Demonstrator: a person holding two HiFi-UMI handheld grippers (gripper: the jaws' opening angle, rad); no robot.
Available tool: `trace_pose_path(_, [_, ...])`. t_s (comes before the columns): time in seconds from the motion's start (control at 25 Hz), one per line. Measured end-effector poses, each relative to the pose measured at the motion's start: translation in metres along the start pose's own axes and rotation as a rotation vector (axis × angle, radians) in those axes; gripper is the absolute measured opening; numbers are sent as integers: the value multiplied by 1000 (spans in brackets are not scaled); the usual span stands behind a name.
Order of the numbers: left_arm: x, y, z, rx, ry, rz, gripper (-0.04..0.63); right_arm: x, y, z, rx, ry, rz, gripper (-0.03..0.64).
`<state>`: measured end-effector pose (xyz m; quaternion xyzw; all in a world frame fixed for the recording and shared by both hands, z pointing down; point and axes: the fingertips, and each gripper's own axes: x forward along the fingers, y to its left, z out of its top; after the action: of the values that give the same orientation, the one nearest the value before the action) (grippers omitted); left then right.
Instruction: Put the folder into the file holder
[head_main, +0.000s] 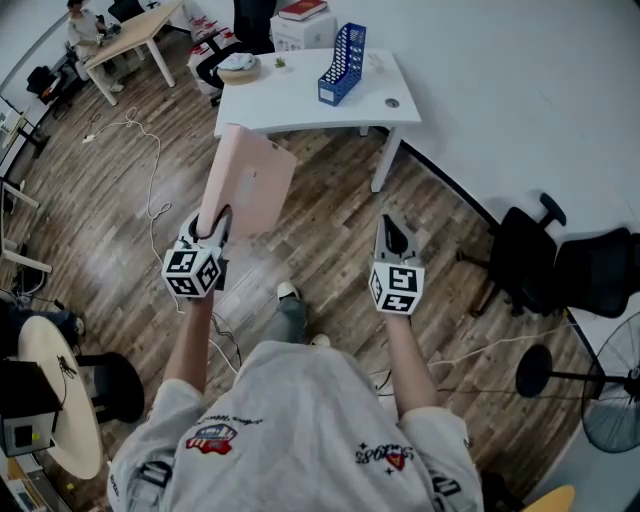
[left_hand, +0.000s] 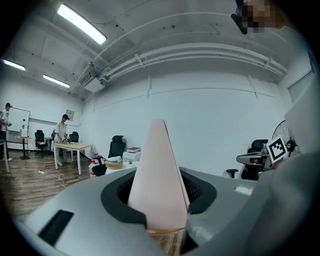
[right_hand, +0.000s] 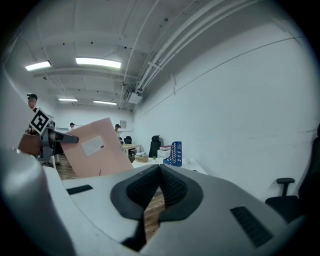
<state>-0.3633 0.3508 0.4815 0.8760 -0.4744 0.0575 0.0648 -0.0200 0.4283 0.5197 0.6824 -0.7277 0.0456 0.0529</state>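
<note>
Grey shirt (head_main: 300, 420) of the person fills the lower part of the head view, with both forearms extended forward over the wooden floor (head_main: 340, 210). Ahead, a white worktop (head_main: 290, 100) stands close to the wall. The pink folder (head_main: 245, 185) is held on edge in the air above the floor, in front of the worktop and not touching it. Its lower end is clamped between the jaws of the left gripper (head_main: 215, 228). The left gripper view shows both pads pressed against the faces of the folder. The blue file holder (head_main: 342, 63) stands upright on the far right part of the worktop, well apart from the folder. The right gripper (head_main: 393, 232) is held beside the left one, clear of the folder. Its jaws are closed tip to tip with nothing between them.
</note>
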Motion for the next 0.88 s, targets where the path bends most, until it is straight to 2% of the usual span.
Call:
trace_pose_path(0.16, [19,5,4,-14,-14,-10,147,13,-3,-2,-10,9,5,-6])
trace_pose_path(0.4, [61,22,10,-36,-25,-11,147,44,-29,-1,2,25,-34,-8])
trace_pose_path(0.88, [195,65,24,-80,-30,-64,149,155,-62,21,-44,68,-60,-8])
